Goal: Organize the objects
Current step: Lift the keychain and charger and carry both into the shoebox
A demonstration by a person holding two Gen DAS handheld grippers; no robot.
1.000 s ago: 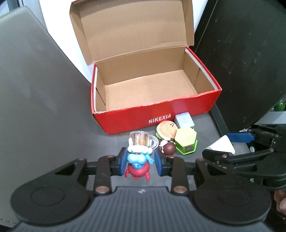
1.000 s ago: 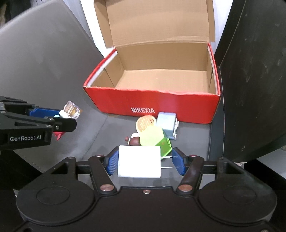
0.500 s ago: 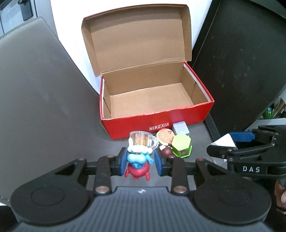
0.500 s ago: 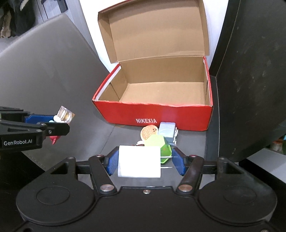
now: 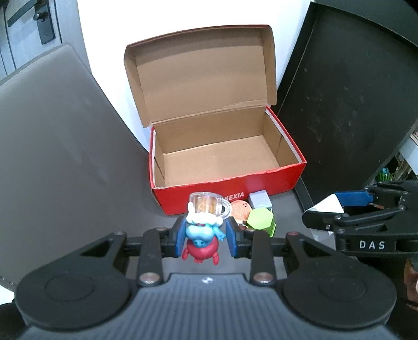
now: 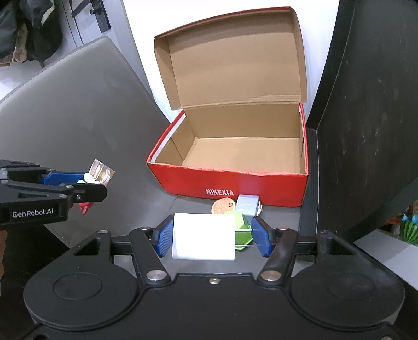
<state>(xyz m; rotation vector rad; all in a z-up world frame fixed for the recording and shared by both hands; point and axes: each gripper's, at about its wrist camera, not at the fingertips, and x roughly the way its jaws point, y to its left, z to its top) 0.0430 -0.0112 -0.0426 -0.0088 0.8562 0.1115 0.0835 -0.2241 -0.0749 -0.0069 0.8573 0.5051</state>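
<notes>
Both hands have risen since the earlier frames: the red shoebox now sits lower and smaller in each view, with more of the room showing around it, while each gripper carries the same load as before.

The left gripper is clamped tight on a small toy figure, blue over red, with a clear mug on its head. The right gripper holds a white block between its blue pads, the jaws partly apart to suit its width.

The open shoebox lies ahead of and below both grippers, lid standing up at its far side, floor bare. Its long axis runs across both views, so either load can probably go straight forward over the near wall. The two grippers look about equally near; the left is in line with the shoebox's left half, the right with its middle.

Just in front of the shoebox's near wall, a burger toy, a pale blue-grey block and a green hexagonal tub huddle together.

The shoebox rests on a dark grey desk. A black panel stands right of the shoebox, a white wall behind it, a door with a handle far left.
</notes>
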